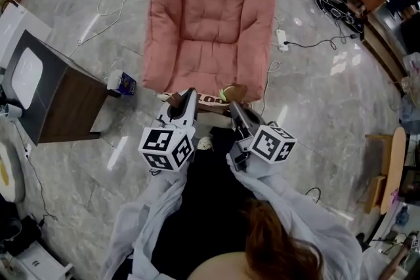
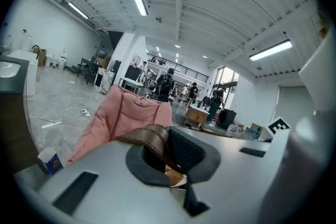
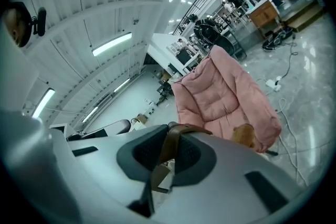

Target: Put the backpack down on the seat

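My left gripper point(image 2: 169, 150) is clamped fully shut on a brown strap point(image 2: 151, 136), which comes up between the pads and bends over the top. My right gripper point(image 3: 164, 153) is pinched almost as tight on a second strap point(image 3: 171, 143), also brown. In the head view I have both grippers side by side, pointing at the front edge of the pink seat point(image 1: 210, 16). The backpack point(image 1: 230, 94) is between them, right at that front edge and not on the cushion. I can see only a tan and patterned bit of it past the jaws; the grippers hide the rest. A dark cabinet point(image 1: 62, 98) stands to the left, with a small blue box point(image 1: 126, 83) on the floor beside it and a power strip point(image 1: 282, 40) right of the seat
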Motion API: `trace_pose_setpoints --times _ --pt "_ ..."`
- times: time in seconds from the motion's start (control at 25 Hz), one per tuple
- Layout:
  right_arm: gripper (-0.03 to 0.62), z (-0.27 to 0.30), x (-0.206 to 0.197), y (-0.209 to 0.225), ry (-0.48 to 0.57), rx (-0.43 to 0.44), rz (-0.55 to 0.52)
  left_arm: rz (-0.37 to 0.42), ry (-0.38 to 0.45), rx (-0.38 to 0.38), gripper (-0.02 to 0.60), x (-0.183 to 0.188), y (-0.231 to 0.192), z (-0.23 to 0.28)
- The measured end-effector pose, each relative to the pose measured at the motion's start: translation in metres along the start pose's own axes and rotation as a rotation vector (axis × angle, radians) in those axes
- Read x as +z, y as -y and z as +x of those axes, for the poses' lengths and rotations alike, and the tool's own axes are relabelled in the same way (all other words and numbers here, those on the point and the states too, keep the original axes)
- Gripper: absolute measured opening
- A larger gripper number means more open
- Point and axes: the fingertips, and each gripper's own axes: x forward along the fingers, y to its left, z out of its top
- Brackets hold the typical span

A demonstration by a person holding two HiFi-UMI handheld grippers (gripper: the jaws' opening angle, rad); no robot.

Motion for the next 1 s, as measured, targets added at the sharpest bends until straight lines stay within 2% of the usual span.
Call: trace_pose_setpoints --times 0.2,0.52,0.64,1.0 --pt "0.032 0.021 0.010 0.005 -0.030 0.008 -0.017 -0.030 0.018 0.026 0.014 0.005 -0.013 0.013" --pt "0.032 0.080 0.045 0.026 -0.092 0.029 0.011 -0.072 0.000 0.085 0.014 0.016 -0.048 0.068" --pt "0.032 0.099 0.058 0.035 -0.121 0.047 0.011 -0.104 -0.008 0.097 0.014 0.021 -0.059 0.090" --pt "0.034 0.149 0.097 0.065 -0.164 0.038 0.074 -0.129 -0.037 0.119 0.014 0.031 -0.086 0.155"
